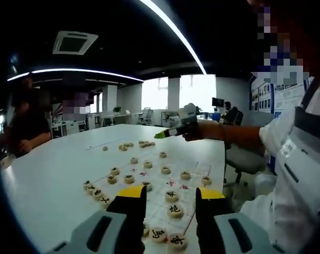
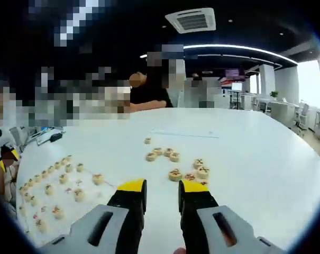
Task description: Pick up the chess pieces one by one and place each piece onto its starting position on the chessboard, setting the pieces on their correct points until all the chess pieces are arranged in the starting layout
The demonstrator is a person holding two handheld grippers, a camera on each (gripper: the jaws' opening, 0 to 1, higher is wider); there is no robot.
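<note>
2 grippers hang over the white desk [image 2: 265, 159]. The left gripper [image 1: 171, 197] is open wide above the chessboard [image 1: 194, 172], where many round chess pieces [image 1: 172, 196] sit. The right gripper [image 2: 162, 189] is open but narrow, holding nothing, near a small bunch of pieces [image 2: 175, 174] beside the board.
</note>
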